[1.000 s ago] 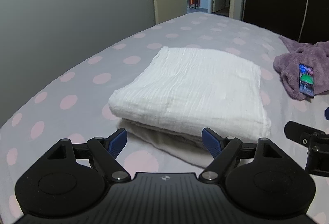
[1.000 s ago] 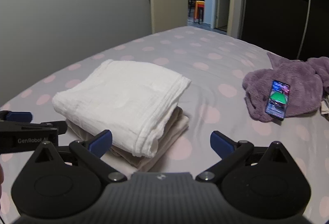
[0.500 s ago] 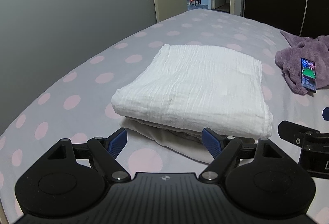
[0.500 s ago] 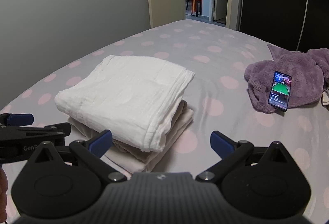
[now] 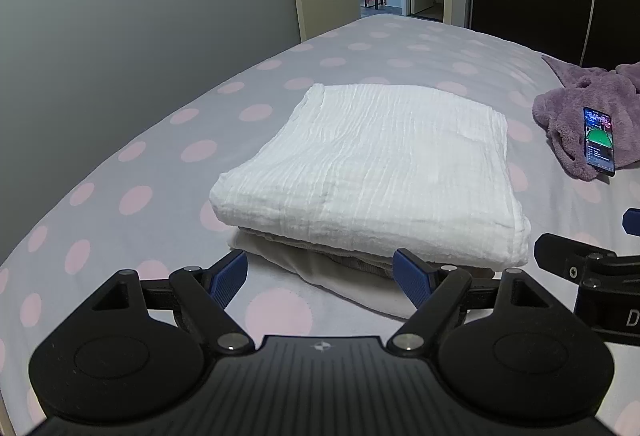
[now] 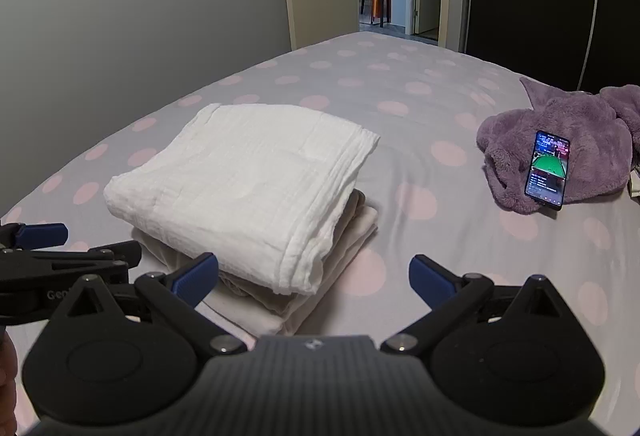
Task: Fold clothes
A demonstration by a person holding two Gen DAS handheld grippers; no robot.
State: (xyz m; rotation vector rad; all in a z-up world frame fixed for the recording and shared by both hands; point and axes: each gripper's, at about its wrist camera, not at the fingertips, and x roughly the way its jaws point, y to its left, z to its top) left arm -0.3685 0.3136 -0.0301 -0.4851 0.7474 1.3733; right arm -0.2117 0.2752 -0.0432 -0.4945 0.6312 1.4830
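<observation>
The white folded cloth (image 5: 368, 164) hides most of the beige folded piece (image 5: 332, 268) beneath it. The purple fleece garment (image 6: 560, 144) is cut off by the frame's right edge. Text on the phone (image 6: 547, 170) is too small to read.

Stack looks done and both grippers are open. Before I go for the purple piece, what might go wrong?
1. The phone leans on the purple garment; pulling that fabric would likely topple or fling it.
2. The white folded cloth overhangs the beige layers beneath; a brush from the left gripper or right gripper could slide it askew.
</observation>
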